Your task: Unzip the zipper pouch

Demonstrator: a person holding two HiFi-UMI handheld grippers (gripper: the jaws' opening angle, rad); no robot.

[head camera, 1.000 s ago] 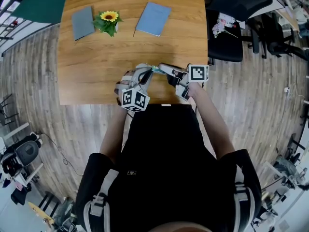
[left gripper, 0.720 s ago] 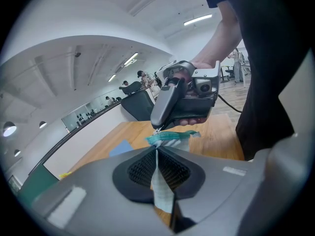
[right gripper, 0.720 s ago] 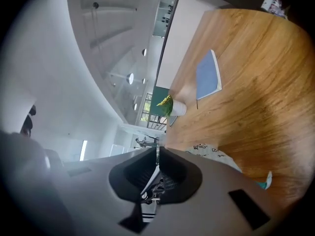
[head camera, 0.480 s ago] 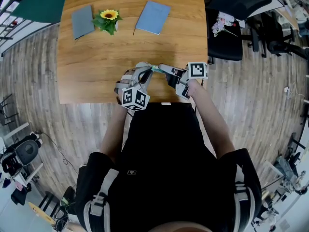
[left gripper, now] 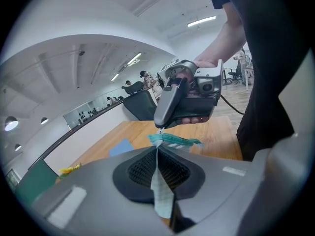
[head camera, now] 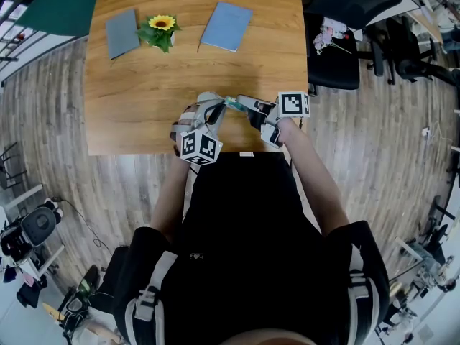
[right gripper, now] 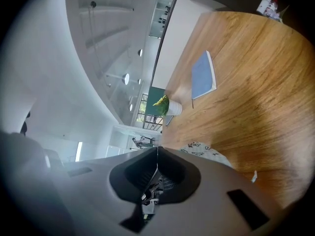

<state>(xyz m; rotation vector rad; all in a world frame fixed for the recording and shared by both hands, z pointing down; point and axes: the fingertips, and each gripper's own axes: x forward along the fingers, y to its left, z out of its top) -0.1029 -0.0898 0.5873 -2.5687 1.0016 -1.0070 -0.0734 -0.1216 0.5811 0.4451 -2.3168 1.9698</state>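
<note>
The left gripper [left gripper: 157, 157] is found pressed together on an edge of the pale teal checked fabric zipper pouch [left gripper: 173, 140], and the cloth is pinched between its dark ribbed pads [left gripper: 141, 169]. The right gripper [right gripper: 157, 162] is brought in from the opposite side, tip close to tip. Its jaws are closed tight, and a small silver metal zipper pull [left gripper: 160, 131] is nipped at their ends, at one end of the darker teal zipper band. The pouch is thus held between the two grippers, over the near part of the light brown wooden table [head camera: 144, 92], just in front of the person's black top. Whether the pouch rests on the board cannot be determined. Well apart, at the far side of the table, a blue notebook [head camera: 227, 27] and a grey-blue notebook [head camera: 123, 33] are laid flat. A yellow sunflower in a small white pot [head camera: 162, 31] is stood between them. A black office chair [head camera: 338, 63] is placed beside the table's right edge.
</note>
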